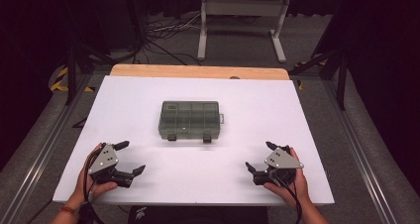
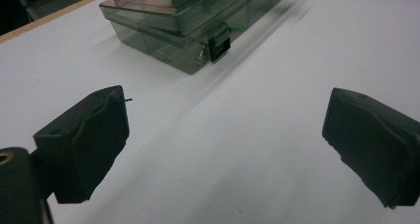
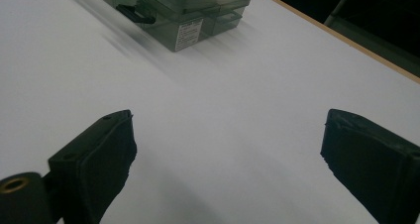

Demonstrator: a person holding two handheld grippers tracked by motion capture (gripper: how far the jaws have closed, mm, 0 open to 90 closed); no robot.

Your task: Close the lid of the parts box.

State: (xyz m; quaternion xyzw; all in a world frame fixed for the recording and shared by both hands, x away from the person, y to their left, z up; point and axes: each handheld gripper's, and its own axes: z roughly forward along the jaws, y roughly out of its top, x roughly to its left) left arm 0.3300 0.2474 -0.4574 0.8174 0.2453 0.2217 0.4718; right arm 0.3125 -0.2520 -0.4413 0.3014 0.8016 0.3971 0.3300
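Dark room; grey carpet floor (image 1: 317, 45); white table (image 1: 277, 115), wooden far edge; white metal stand (image 1: 242, 8); floor cables (image 1: 168, 30).

A white table (image 1: 277, 120) with a wooden far edge is standing on a grey floor. A smoky clear plastic compartment box (image 1: 189, 120), lid closed, is lying flat near the table's middle, two dark latches facing the person.

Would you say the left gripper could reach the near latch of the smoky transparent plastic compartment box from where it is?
Probably yes. The left gripper is open, and bare white tabletop lies between it and the black latch on the closed smoky plastic compartment box; nothing stands between.
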